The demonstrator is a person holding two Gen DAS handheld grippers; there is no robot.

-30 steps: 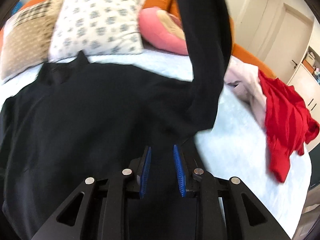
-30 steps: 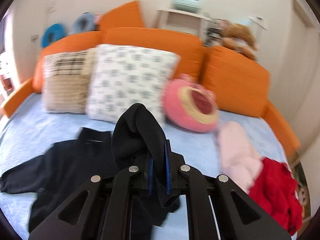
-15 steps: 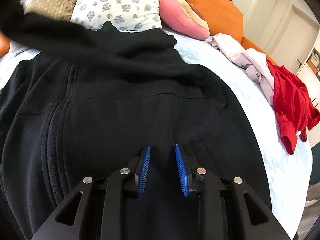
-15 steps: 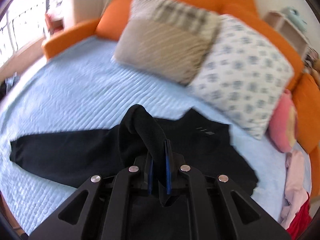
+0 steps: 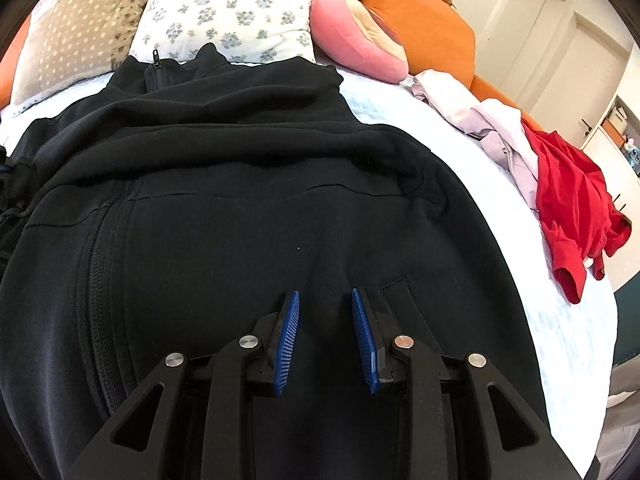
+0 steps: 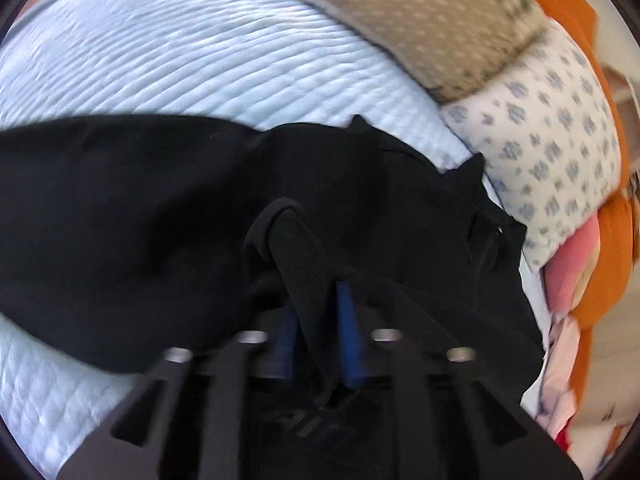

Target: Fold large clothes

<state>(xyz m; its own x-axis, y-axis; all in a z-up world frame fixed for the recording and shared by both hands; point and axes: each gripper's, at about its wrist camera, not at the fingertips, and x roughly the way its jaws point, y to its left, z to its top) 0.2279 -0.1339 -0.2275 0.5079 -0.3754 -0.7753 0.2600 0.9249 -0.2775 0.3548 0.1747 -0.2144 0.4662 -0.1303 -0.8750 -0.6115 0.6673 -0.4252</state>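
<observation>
Each black tool (image 5: 325,340) has 2 ridged blue pads (image 5: 289,340) (silver screws behind).

Daylight was bright and even, no hard shadows. Left wrist pic was sharp; black jacket (image 5: 248,208) lost detail in the dark. Right wrist pic was motion-blurred, esp. pillows (image 6: 500,80) at 1–3 o'clock. Fisheye bent edges, w/ black vignette corners.

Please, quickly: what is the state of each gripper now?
Left gripper: open, holds nothing, above the black jacket.
Right gripper: jaws have just been opening; the jacket's sleeve cuff is between them, no longer pressed.
</observation>
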